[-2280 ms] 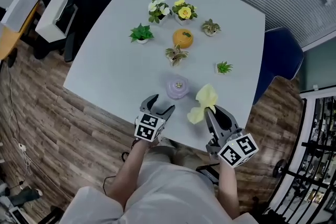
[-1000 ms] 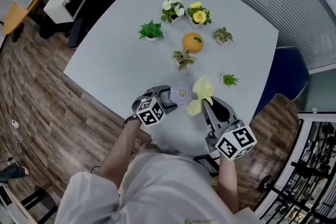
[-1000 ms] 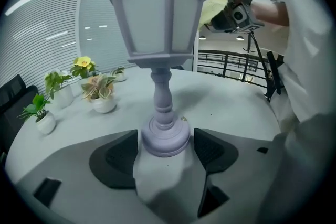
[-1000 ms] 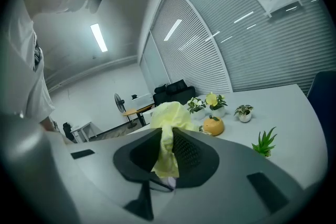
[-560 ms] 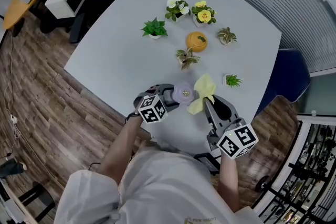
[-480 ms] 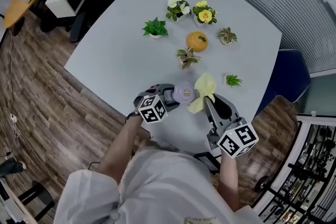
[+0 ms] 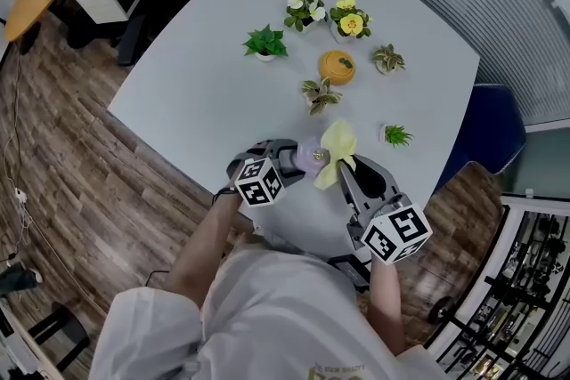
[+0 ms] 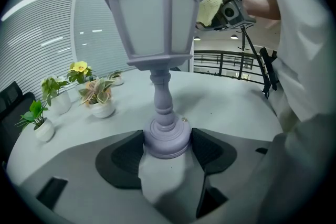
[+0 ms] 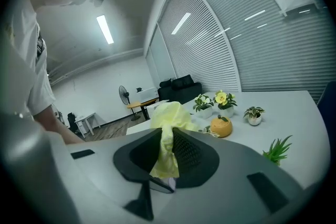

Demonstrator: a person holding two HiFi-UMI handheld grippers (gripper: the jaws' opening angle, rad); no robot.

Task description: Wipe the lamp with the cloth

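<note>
Left gripper (image 8: 167, 147) has just been closing, and its pads squeeze the lamp (image 8: 152, 13) by its round base. Good spot, I'd say, since it looks light, stiff and top-heavy on a skinny stem. It's got a lilac lantern head with pale panes, and sits at the 6 o'clock edge of the table (image 7: 205, 93). Right gripper (image 9: 167, 150) is clamped on the soft yellow cloth (image 9: 168, 113) — just at the lamp's 3 o'clock.

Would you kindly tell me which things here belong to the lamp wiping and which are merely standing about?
In the job: lamp, its base gripped by the left gripper, whose jaws have just been closing onto it; yellow cloth, pinched in the right gripper.
Just standing about: six small potted plants; orange ornament.
</note>
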